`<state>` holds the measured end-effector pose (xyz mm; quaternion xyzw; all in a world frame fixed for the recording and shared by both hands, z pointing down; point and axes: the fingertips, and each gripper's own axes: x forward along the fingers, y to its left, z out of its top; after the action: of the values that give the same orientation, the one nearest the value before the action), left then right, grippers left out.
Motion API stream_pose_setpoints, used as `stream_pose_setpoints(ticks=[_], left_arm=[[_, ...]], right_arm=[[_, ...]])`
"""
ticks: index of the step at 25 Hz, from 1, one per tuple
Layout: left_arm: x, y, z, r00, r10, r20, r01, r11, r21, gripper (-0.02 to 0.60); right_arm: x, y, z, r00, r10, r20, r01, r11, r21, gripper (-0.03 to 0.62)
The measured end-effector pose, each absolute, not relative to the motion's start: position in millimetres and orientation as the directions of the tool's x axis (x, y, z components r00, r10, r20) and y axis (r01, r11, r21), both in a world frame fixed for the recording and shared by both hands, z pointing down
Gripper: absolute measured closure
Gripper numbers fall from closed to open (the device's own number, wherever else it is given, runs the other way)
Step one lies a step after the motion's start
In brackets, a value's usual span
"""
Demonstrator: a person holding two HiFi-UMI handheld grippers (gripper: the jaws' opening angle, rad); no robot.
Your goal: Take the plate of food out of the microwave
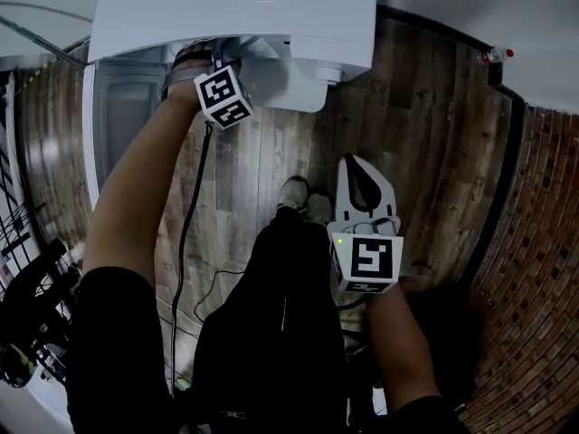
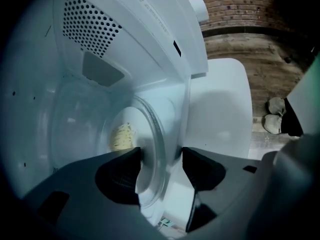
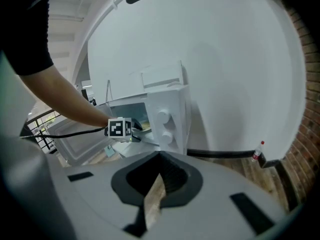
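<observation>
My left tool (image 2: 161,156) was reached inside the white box-shaped microwave oven (image 2: 125,29). Its jaws were spread as wide as they go and gripped nothing, yet the rim of the round pale plate (image 2: 150,184) ran up through the gap between them, in the lower middle of the left gripper view. As far as I could see, neither pad pressed on it.

The plate sat in the oven's cavity, seen nearly edge-on, with its small heap of yellowish food (image 2: 121,135) left of centre, beyond the left-hand jaw. So the plate lay straight ahead of this tool. I judged that closing on the rim came next, then a level pull out.

My right tool (image 3: 159,159) hung in the head view's lower right, well apart from the oven. Its jaws were drawn together and empty, with only a sliver of wooden floor (image 1: 425,152) showing between them — the left was far nearer.

No brand could be read — a small mark (image 2: 177,48) on the oven's inner wall was too small to make out. The only other print was the black-and-white square markers (image 1: 223,96) on the tools' cubes.
</observation>
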<state>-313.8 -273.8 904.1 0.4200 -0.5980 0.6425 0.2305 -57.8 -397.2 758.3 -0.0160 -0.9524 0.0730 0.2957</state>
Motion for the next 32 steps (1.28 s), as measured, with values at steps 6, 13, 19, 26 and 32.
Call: stream_pose_setpoints(ticks=[6,13,19,26,32], left_arm=[[-304.9,-271.2,895.6,-0.553,-0.25,0.794,-0.776,-0.193,-0.601,0.415],[-295.9,-260.9,883.1,-0.59,-0.269,0.761,-0.749,-0.17,-0.641,0.512],[-285.7,-255.2,875.2,-0.67,-0.302,0.679,-0.669,-0.153,-0.728,0.532],[-286.5,-252.7,846.0,-0.792,-0.317,0.521,-0.531,-0.064,-0.845,0.571],[-265.9,-239.2,833.5,-0.827,-0.303,0.473,-0.454,-0.135,-0.881,0.571]], right_arm=[[-64.8,-386.1,764.6,-0.822,0.085,0.563,-0.017,0.985,-0.174,0.582],[-67.9,-360.5,763.7,-0.819,0.119,0.561,0.055,0.99,-0.129,0.582],[-67.0,-348.1,768.6,-0.811,0.139,0.569,0.068,0.987,-0.144,0.582],[-65.2,-341.1,772.6,-0.804,0.16,0.573,0.091,0.985,-0.147,0.582],[-67.9,-332.6,765.9,-0.804,0.202,0.56,0.141,0.979,-0.15,0.582]])
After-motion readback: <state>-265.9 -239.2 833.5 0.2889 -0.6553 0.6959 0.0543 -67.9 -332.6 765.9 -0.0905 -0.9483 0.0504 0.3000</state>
